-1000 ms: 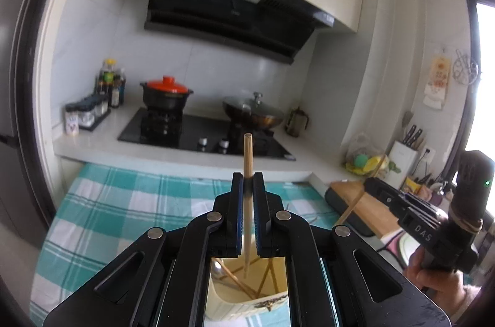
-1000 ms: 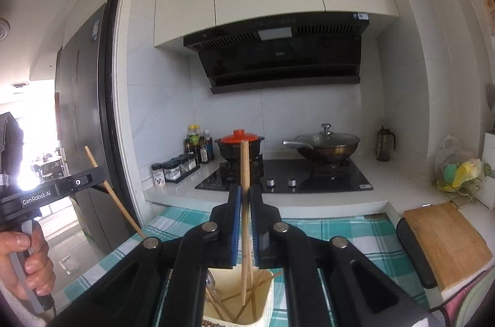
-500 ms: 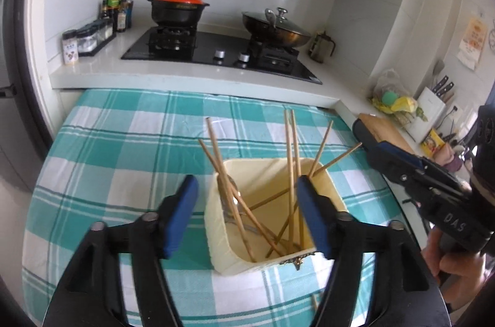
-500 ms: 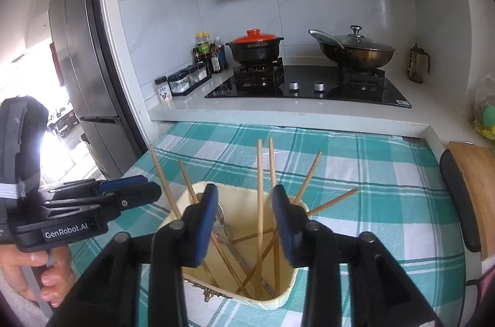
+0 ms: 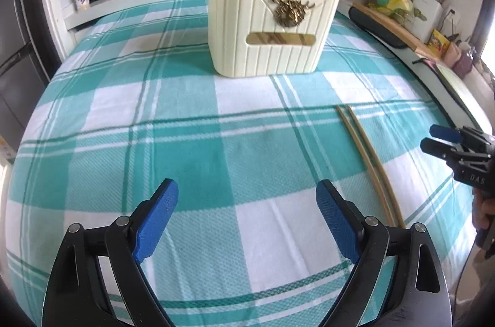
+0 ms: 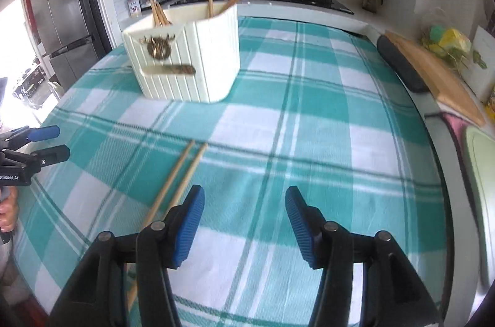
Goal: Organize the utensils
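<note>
**Now two chopsticks left on the desk, both grippers empty**

Loose pair of pale wooden chopsticks [image 5: 368,163] lies side by side on the teal-and-white checked cloth of the desk [image 5: 185,141], well short of the cream ribbed plastic utensil holder [image 5: 269,26]. Holder already carries several chopsticks leaning on its rim, so this pair looks like the last to go in.

Left gripper [image 5: 247,218]: jaws have just been opening, now wide apart, nothing between them.

Right gripper [image 6: 244,221]: also just opened, about half spread, empty. Its near finger sits just beside the pair, so probably best placed for the pick.
</note>
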Demonstrator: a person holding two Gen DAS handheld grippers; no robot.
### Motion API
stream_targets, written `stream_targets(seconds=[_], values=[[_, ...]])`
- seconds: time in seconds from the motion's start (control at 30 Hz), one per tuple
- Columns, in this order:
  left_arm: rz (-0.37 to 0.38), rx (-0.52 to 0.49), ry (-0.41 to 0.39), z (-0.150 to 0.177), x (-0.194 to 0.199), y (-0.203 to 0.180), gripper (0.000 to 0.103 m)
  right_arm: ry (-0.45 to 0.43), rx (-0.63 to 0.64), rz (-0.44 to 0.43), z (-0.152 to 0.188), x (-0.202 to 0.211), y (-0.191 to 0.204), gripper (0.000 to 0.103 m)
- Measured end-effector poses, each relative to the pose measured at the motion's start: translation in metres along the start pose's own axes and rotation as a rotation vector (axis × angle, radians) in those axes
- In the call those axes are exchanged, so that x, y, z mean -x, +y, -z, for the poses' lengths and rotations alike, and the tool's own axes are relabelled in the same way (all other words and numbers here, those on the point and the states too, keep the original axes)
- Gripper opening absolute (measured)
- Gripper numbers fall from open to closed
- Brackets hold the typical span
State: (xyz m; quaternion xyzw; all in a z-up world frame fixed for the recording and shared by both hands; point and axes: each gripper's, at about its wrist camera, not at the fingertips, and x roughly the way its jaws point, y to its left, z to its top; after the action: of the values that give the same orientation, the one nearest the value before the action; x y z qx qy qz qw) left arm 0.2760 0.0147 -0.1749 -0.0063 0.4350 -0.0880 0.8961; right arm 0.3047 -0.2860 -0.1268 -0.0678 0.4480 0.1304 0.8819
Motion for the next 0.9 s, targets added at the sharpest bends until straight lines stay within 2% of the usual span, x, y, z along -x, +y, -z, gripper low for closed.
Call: stream_targets(seconds=[0.1,0.23,0.47,0.9], values=[[-0.014,-0.02,0.004,0.013,-0.012,-0.015,0.091,0.009,-0.048,0.034,0.031,-0.003,-0.002,0.056],[-0.039,-0.017,0.023,0.02,-0.024,-0.021,0.093,-0.01,-0.084,0.072,0.051,-0.006,-0.002,0.056],[-0.069,-0.026,0.046,0.019,-0.031,-0.023,0.102,-0.008,-0.081,0.087,0.048,-0.009,-0.001,0.056],[-0.07,-0.033,0.05,0.019,-0.032,-0.024,0.103,-0.008,-0.08,0.09,0.048,-0.01,-0.002,0.056]])
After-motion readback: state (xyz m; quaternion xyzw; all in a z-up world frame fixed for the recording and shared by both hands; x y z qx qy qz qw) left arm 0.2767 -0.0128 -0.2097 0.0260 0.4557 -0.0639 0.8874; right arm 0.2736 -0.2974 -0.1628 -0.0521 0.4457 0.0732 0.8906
